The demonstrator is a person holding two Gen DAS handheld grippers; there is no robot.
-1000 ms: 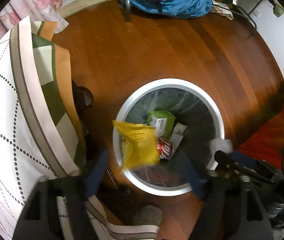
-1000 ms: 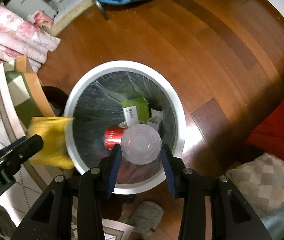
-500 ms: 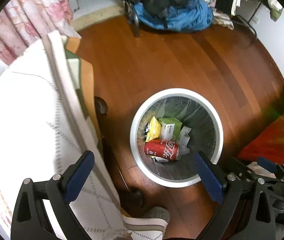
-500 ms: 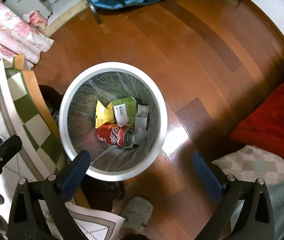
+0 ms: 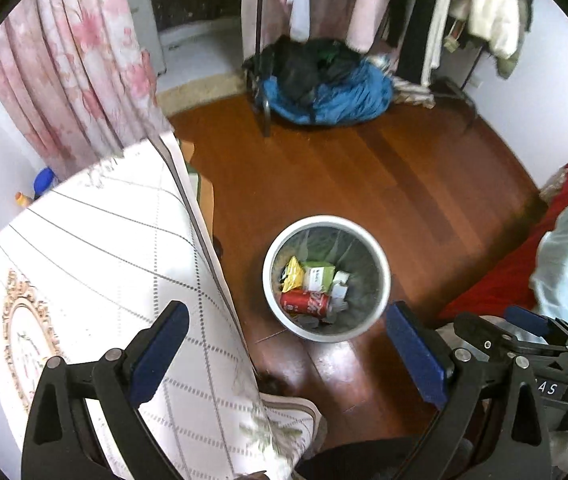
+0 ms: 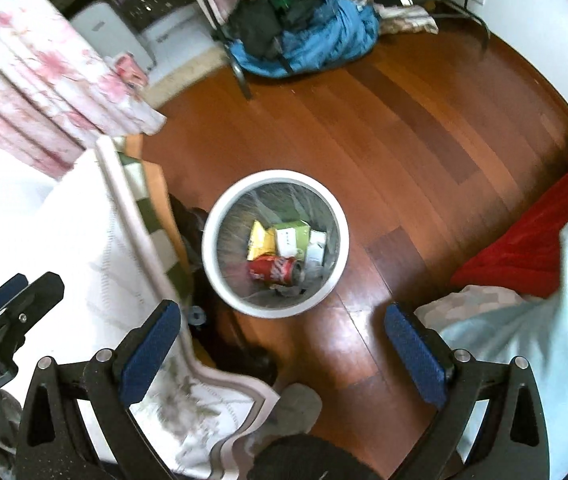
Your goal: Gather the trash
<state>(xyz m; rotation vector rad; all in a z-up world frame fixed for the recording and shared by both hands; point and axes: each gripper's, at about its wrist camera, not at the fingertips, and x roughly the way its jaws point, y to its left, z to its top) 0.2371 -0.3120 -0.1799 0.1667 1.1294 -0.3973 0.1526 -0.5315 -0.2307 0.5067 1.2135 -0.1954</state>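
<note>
Left wrist view looks down on a white trash bin (image 5: 382,276) standing on the wooden floor (image 5: 364,176), just beside the hanging edge of a white patterned cloth (image 5: 116,256) that covers the bench at the left. Inside the bin lie a red soda can (image 5: 305,303) on its side, a yellow wrapper (image 5: 293,274) above it, a green-and-white carton (image 5: 317,276) next to the wrapper, and a small white box (image 5: 339,285) to the right. The left gripper (image 5: 288,356) hangs above the floor near the bin with its jaws spread wide and nothing between them; its blue pads (image 5: 160,350) frame the bin from either side. The right gripper shows at the lower right edge of this view.

From the right wrist view, the right gripper (image 6: 282,354) is also held above the bin (image 6: 220,280), jaws spread wide and bare. The can (image 6: 274,271), wrapper (image 6: 261,240), carton (image 6: 292,238) and white box (image 6: 317,248) sit together at the bottom. A grey slipper (image 6: 296,404) rests on the floor (image 6: 404,128) below the bin, near the cloth's corner (image 6: 84,240). A blue bundle of clothes (image 6: 316,40) lies well apart at the far side, a pink floral curtain (image 6: 36,92) hangs at the left, and a red blanket (image 6: 524,248) lies at the right.
</note>
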